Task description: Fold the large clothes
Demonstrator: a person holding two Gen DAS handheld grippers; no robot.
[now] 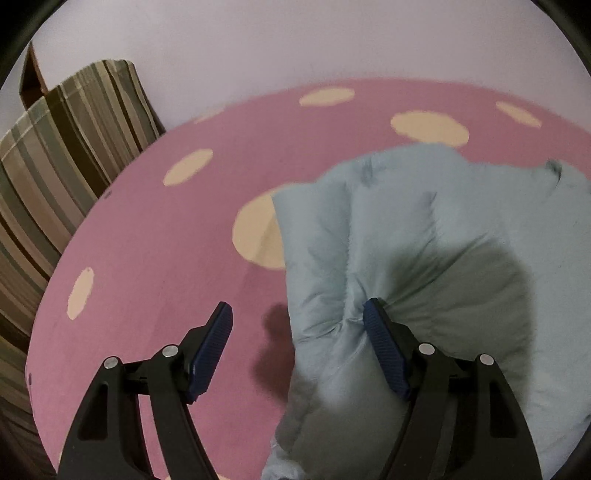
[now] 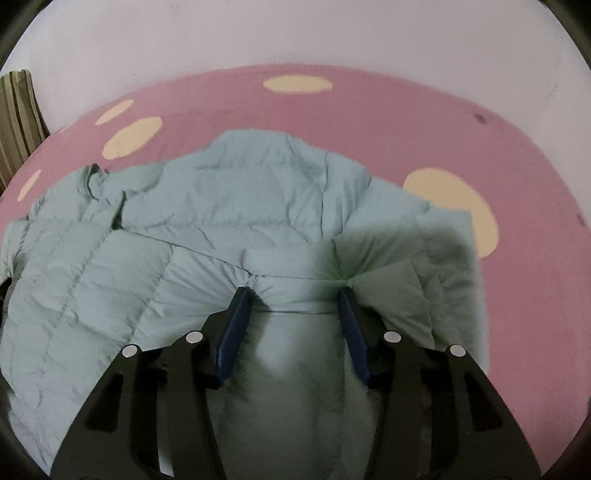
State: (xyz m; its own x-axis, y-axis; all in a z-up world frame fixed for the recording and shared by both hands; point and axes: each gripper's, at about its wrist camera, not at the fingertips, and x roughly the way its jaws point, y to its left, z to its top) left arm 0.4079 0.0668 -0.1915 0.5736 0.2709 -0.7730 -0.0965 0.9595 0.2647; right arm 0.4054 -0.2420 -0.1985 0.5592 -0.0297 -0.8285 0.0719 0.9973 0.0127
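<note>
A pale blue-green puffer jacket (image 1: 424, 229) lies spread on a pink bed sheet (image 1: 155, 229) with cream dots. My left gripper (image 1: 298, 306) stands wide open over the jacket's left edge. Its right fingertip (image 1: 373, 314) digs into the padding and puckers it, while its left finger hovers over bare sheet. In the right wrist view the jacket (image 2: 236, 199) fills the middle, collar end toward the far side. My right gripper (image 2: 293, 291) is half open, both tips pushed down into the padding, and a puffy fold bulges up between the fingers.
A striped brown and green cushion (image 1: 55, 158) stands at the sheet's far left edge, also seen as a striped cushion (image 2: 18, 118) in the right wrist view. A pale wall (image 2: 295, 33) runs behind the bed. Bare sheet (image 2: 406, 122) lies beyond and beside the jacket.
</note>
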